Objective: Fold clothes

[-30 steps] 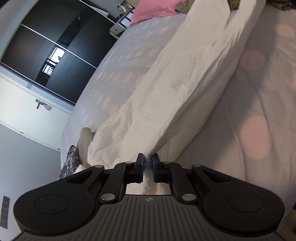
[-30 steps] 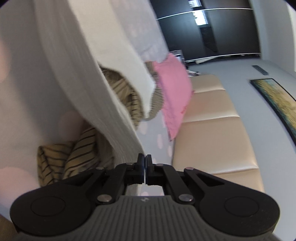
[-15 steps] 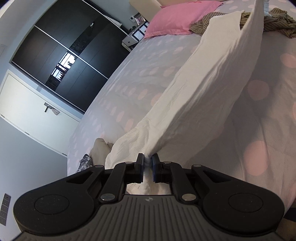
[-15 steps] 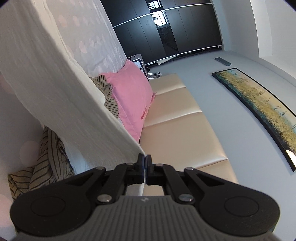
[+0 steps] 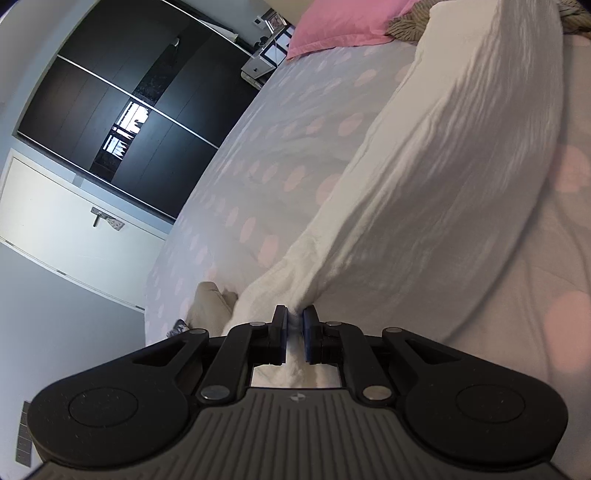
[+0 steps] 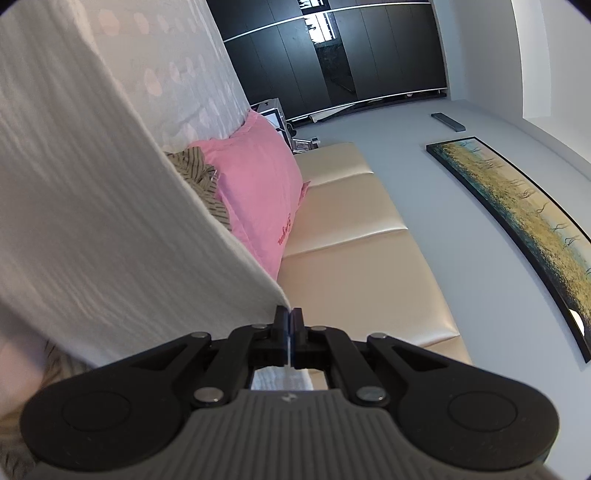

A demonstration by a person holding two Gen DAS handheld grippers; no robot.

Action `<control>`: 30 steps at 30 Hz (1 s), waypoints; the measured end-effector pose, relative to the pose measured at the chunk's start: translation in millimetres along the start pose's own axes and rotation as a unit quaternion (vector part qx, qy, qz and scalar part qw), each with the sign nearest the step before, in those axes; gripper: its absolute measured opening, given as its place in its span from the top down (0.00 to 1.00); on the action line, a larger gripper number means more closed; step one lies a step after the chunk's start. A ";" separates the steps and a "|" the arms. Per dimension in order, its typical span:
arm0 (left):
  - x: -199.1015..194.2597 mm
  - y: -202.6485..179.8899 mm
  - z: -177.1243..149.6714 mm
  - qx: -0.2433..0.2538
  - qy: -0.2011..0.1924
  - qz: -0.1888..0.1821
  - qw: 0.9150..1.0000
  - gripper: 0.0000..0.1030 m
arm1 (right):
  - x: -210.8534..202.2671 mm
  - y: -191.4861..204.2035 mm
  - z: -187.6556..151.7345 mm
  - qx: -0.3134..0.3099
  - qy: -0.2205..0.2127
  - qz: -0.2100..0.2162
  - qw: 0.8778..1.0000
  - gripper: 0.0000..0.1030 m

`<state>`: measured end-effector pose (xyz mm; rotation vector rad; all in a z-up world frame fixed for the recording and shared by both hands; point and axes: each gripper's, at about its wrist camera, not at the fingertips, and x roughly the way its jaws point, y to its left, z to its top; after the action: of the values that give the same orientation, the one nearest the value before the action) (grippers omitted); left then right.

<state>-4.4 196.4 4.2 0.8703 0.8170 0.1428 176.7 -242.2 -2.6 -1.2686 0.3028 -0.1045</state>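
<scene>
A white textured garment (image 5: 443,177) hangs stretched above the bed with the pink-dotted sheet (image 5: 280,140). My left gripper (image 5: 294,320) is shut on one bunched end of it. My right gripper (image 6: 288,317) is shut on the garment's (image 6: 81,206) other edge, and the cloth runs away to the left. A striped brown garment (image 6: 201,177) lies crumpled beside a pink pillow (image 6: 258,184); it also shows in the left wrist view (image 5: 410,20).
A beige padded headboard (image 6: 351,236) stands behind the pillow (image 5: 343,22). A beige cloth (image 5: 207,302) lies near the bed's edge. A dark wardrobe (image 5: 122,110), a white door (image 5: 74,229) and a framed painting (image 6: 524,214) line the walls.
Both grippers have lifted and turned with the white garment; it is pulled tauter between them. The right view has swung from the striped garment toward the headboard and wall.
</scene>
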 end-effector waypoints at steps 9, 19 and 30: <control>100.8 33.3 46.3 0.009 0.030 0.014 0.999 0.94 | 103.3 13.6 86.4 0.000 0.015 0.022 1.000 1.00; 211.9 43.3 65.5 0.003 0.082 0.007 0.997 0.94 | 198.7 73.1 162.1 -0.013 0.048 0.043 0.998 1.00; 254.1 27.5 62.3 -0.042 0.082 0.017 0.996 0.88 | 229.3 133.8 172.7 -0.038 0.108 0.085 0.990 0.97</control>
<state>220.9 283.7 -99.9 0.8015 0.9426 0.2799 432.4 -98.6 -122.2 -1.3038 0.6050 -0.0846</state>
